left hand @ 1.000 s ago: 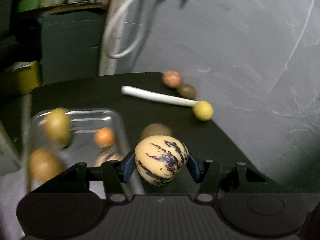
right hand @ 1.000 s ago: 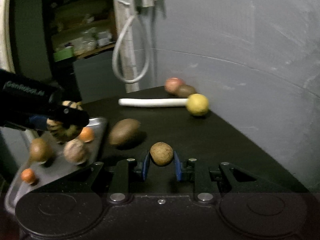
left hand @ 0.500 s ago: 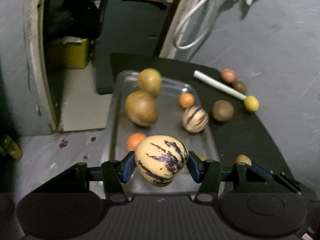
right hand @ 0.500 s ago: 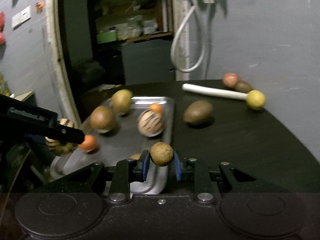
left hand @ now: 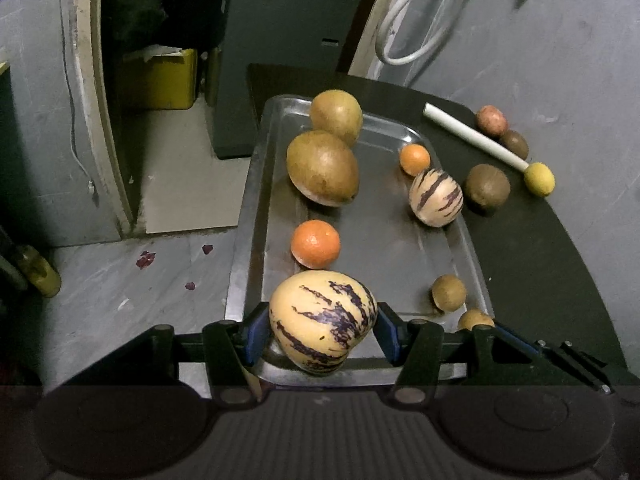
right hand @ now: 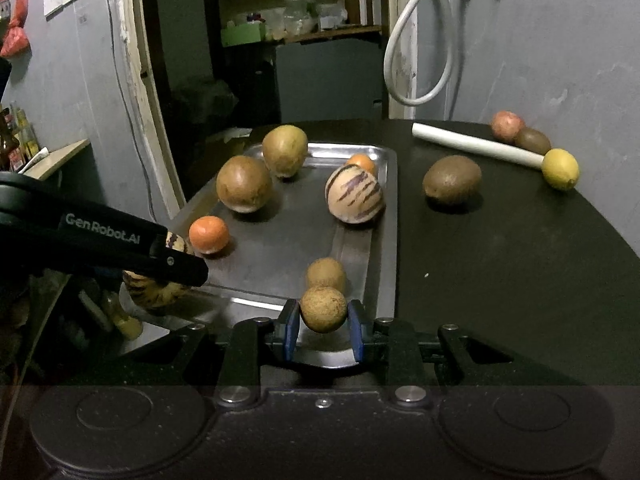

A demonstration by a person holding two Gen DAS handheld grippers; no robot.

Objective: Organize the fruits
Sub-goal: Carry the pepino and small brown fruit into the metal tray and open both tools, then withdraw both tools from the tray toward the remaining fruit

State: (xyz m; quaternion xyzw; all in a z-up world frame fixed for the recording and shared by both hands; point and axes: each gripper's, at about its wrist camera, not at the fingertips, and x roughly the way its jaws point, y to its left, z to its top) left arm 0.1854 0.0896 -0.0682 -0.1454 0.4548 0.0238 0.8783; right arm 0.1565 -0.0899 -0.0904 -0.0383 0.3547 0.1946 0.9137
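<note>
My left gripper (left hand: pixel 322 326) is shut on a cream melon with purple stripes (left hand: pixel 322 320), held over the near end of the metal tray (left hand: pixel 248 216). My right gripper (right hand: pixel 323 322) is shut on a small round brown fruit (right hand: pixel 323 308) above the tray's near edge (right hand: pixel 386 208). In the right wrist view the left gripper (right hand: pixel 172 262) shows at the left with its striped melon (right hand: pixel 156 290). On the tray lie two large brown-green fruits (left hand: pixel 322 168), two oranges (left hand: pixel 315 244), a second striped melon (left hand: pixel 435 197) and a small brown fruit (left hand: pixel 448 292).
On the black table (right hand: pixel 500 264) right of the tray lie a brown fruit (right hand: pixel 452 179), a white tube (right hand: pixel 476 143), a yellow lemon (right hand: pixel 560 169), a pinkish fruit (right hand: pixel 507 125) and a dark fruit (right hand: pixel 532 141). A grey wall stands behind; the floor drops off left of the tray.
Both grippers have swung left from the table to above the tray, each keeping its fruit. The tray now fills the middle of both views.
</note>
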